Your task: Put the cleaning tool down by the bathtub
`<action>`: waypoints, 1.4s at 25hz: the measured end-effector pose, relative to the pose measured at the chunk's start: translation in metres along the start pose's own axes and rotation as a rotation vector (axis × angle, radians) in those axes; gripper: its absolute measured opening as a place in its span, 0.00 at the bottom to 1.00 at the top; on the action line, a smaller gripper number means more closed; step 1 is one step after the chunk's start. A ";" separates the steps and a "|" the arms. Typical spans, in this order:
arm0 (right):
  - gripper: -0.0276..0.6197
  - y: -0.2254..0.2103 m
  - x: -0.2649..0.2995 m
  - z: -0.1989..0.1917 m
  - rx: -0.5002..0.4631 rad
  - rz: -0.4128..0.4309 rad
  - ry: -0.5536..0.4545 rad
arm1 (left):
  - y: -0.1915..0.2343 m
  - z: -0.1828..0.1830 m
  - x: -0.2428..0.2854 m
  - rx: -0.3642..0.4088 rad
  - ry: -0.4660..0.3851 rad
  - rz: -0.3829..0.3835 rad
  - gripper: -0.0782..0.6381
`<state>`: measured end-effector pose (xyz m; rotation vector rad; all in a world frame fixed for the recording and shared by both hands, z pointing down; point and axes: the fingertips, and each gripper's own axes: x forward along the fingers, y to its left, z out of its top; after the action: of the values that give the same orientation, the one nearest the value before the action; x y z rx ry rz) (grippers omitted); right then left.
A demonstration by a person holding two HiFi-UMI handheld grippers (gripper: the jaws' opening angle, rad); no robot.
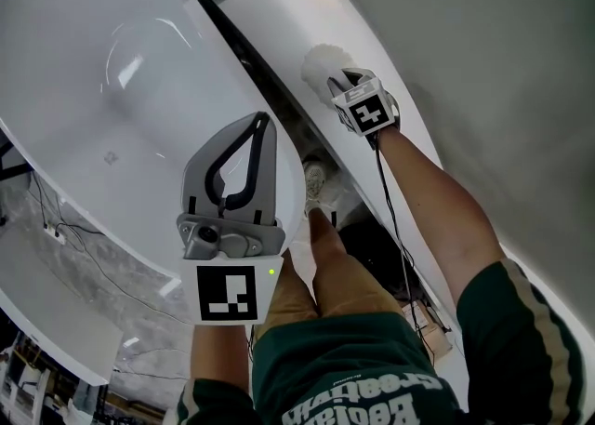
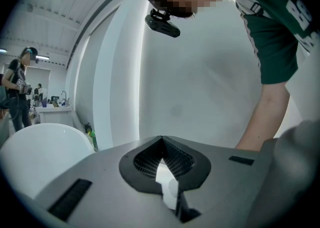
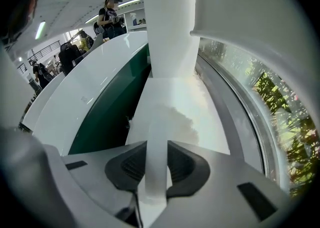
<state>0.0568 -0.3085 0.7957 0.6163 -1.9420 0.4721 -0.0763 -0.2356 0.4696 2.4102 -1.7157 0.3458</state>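
The jaws of the right gripper (image 3: 156, 147) pinch the flat handle of a fluffy white cleaning tool (image 3: 170, 117), its head low beside the glossy white oval bathtub (image 1: 112, 70); the left gripper (image 2: 161, 139) has its jaws pressed together, empty

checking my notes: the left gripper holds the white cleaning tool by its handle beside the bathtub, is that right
No: the right gripper holds the white cleaning tool by its handle beside the bathtub, as the right gripper view shows. The left gripper is shut and empty.
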 end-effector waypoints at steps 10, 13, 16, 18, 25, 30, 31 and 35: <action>0.19 -0.004 0.025 -0.017 -0.006 0.005 0.079 | -0.008 -0.008 -0.003 -0.022 0.007 -0.013 0.12; 0.19 -0.005 0.026 -0.016 -0.007 0.006 0.069 | -0.012 -0.011 -0.004 -0.035 0.011 -0.023 0.12; 0.19 -0.005 0.028 -0.014 0.012 0.015 0.053 | -0.017 -0.013 -0.004 -0.033 0.013 -0.029 0.12; 0.19 -0.005 0.028 -0.014 0.016 0.021 0.045 | -0.022 -0.014 -0.003 -0.029 0.016 -0.040 0.12; 0.19 -0.004 0.023 -0.017 -0.037 0.014 0.044 | -0.035 -0.011 -0.003 -0.089 0.000 -0.084 0.12; 0.19 -0.004 0.018 -0.016 -0.088 -0.042 0.015 | -0.036 -0.013 -0.005 -0.099 0.003 -0.078 0.12; 0.20 -0.002 0.017 -0.013 -0.104 -0.049 -0.005 | -0.036 -0.014 -0.006 -0.092 0.004 -0.079 0.12; 0.26 0.003 0.017 -0.008 -0.107 -0.027 -0.052 | -0.040 -0.018 -0.008 -0.094 0.005 -0.082 0.12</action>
<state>0.0544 -0.3046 0.8143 0.5904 -1.9916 0.3364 -0.0431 -0.2106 0.4849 2.4016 -1.5880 0.2542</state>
